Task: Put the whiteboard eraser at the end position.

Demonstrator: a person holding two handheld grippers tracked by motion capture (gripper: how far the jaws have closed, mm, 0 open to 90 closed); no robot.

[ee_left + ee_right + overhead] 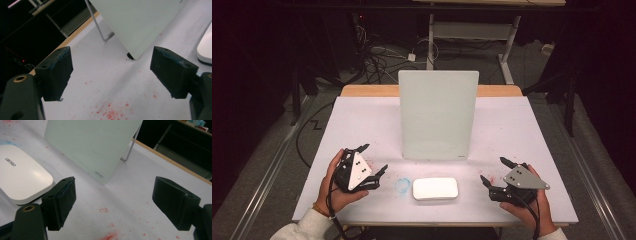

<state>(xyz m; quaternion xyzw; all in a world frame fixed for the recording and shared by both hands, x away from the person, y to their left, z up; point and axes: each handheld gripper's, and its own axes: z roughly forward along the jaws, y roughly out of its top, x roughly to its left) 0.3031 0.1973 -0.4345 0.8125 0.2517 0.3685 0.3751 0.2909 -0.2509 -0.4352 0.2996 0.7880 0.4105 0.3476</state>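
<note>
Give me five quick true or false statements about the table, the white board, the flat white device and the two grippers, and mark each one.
1. The white board stands upright near the middle of the table. True.
2. The flat white device leans against the board. False: it lies flat on the table in front of the board, apart from it.
3. The left gripper is shut on the device. False: its jaws are open and hold nothing.
4. The right gripper is open, to the right of the device. True.
5. The table surface carries reddish specks. True.
</note>
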